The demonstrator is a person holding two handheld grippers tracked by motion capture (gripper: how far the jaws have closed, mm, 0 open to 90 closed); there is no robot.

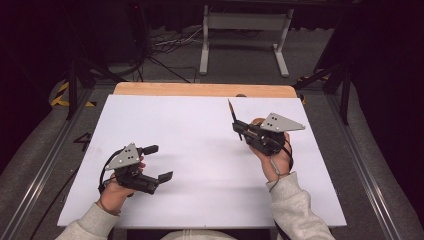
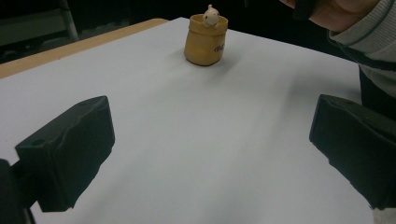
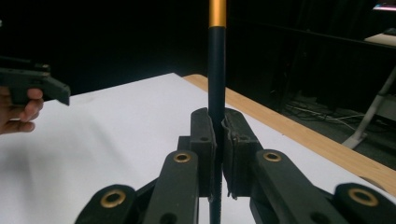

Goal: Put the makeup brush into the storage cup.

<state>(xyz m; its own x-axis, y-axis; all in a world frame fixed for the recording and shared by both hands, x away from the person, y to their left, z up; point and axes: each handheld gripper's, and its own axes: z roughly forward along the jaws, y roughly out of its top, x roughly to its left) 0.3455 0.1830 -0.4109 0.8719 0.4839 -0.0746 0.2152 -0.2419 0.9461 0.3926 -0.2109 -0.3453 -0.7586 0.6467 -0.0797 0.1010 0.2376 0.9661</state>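
Wide bare white sheet (image 1: pixel 200 145) between both hands; sole obstacle, small yellow pot (image 2: pixel 205 41) near far edge.

On the white sheet (image 1: pixel 200 165) I count two grippers, the left gripper (image 1: pixel 159 162) and the right gripper (image 1: pixel 236 127). There is one black stick (image 3: pixel 216 70), one small pot (image 2: pixel 204 44), and one little figure (image 2: pixel 211 15).

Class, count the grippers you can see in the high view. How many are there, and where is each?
2. The left gripper is at the white board's near left, jaws apart; the right gripper is at centre right, clamping a thin black stick.
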